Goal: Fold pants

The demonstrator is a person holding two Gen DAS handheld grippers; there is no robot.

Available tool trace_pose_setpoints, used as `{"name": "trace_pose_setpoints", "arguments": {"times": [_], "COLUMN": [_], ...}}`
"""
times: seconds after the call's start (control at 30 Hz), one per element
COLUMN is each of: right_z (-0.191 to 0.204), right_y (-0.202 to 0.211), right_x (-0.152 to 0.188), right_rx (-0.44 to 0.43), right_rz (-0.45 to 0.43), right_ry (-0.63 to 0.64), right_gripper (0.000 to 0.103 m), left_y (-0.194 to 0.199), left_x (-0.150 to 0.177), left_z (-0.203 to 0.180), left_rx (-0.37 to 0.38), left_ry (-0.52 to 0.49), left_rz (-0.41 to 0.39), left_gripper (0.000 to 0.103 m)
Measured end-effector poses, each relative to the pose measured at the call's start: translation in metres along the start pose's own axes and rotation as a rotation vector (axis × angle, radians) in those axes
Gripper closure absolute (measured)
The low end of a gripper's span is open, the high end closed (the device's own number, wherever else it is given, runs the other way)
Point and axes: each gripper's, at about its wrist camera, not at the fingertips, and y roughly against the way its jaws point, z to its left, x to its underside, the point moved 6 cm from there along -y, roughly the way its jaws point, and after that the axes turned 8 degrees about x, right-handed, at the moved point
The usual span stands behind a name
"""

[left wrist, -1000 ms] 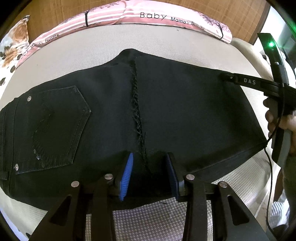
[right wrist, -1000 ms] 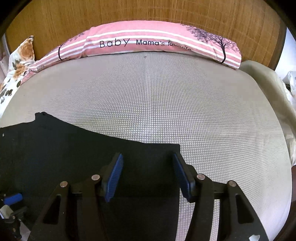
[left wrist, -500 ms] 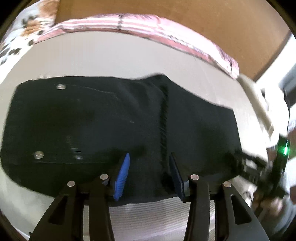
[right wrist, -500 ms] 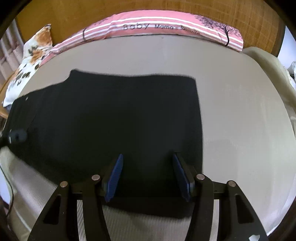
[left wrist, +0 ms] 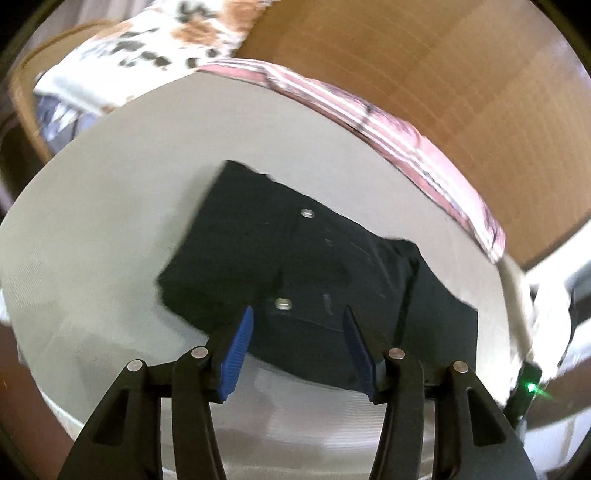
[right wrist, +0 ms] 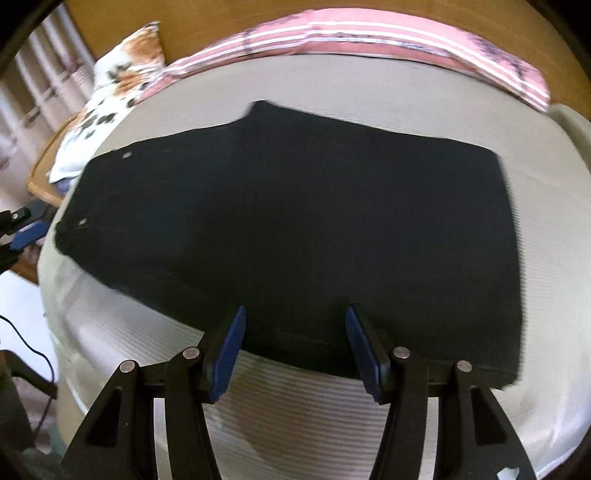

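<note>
- Both claws have drawn back from the black pants since a second ago; the cloth now lies beyond the fingertips instead of between them.
- The pants lie folded and flat on the grey bed (pocket rivets showing near one end).
- The left claw is empty, its jaws opening.
- The right claw hovers spread, holding nothing.
- A striped pink pillow lines the far edge.
</note>
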Motion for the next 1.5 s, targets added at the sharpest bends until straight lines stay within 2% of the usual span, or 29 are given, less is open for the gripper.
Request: {"name": "trace_pose_setpoints", "arguments": {"times": [0.1,0.23,0.3,0.53,0.6,0.67,0.77,0.9,0.97,1.03,1.17,1.23,1.33,1.43,1.5], "right_z": [0.022,0.040,0.042,0.032,0.031,0.031,0.033,0.034,0.035,0.034,0.032,0.033,0.033,0.031,0.031], "right_y": [-0.002,0.003,0.004,0.008,0.007,0.008,0.006,0.002,0.002,0.003,0.001,0.001,0.002,0.002,0.001], "right_x": [-0.006,-0.012,-0.014,-0.014,-0.014,-0.014,-0.013,-0.013,-0.013,-0.013,-0.013,-0.013,-0.013,-0.013,-0.012], "right_rx": [-0.050,-0.094,-0.106,-0.112,-0.111,-0.105,-0.099,-0.098,-0.096,-0.093,-0.095,-0.096,-0.095,-0.100,-0.101], "right_rz": [0.007,-0.009,-0.013,-0.012,-0.010,-0.013,-0.009,0.002,0.000,-0.004,0.002,0.002,-0.001,0.002,0.007], "right_ry": [0.035,0.058,0.053,0.005,0.002,0.009,0.018,0.013,0.015,0.015,0.000,0.000,0.003,-0.002,-0.002], "right_gripper": [0.049,0.047,0.046,0.045,0.045,0.045,0.045,0.045,0.045,0.045,0.045,0.045,0.045,0.045,0.045], "left_y": [0.007,0.002,-0.006,-0.027,-0.030,-0.028,-0.020,-0.026,-0.029,-0.027,-0.008,-0.006,-0.020,-0.036,-0.037], "left_x": [0.004,0.012,0.015,0.023,0.025,0.022,0.010,0.000,-0.001,-0.008,-0.028,-0.030,-0.025,-0.011,-0.011], "left_z": [0.021,0.046,0.055,0.078,0.083,0.088,0.087,0.081,0.082,0.078,0.059,0.054,0.072,0.096,0.096], "left_rx": [0.019,0.123,0.170,0.241,0.225,0.212,0.227,0.196,0.177,0.196,0.237,0.231,0.185,0.163,0.155], "left_ry": [0.075,0.236,0.313,0.477,0.492,0.501,0.471,0.422,0.418,0.392,0.292,0.252,0.284,0.377,0.369], "left_rz": [-0.002,0.031,0.040,0.046,0.044,-0.001,-0.056,-0.055,-0.050,-0.051,-0.109,-0.120,-0.100,-0.061,-0.065], "left_gripper": [0.051,0.050,0.050,0.050,0.050,0.051,0.059,0.061,0.079,0.088,0.089,0.089,0.089,0.089,0.088]}}
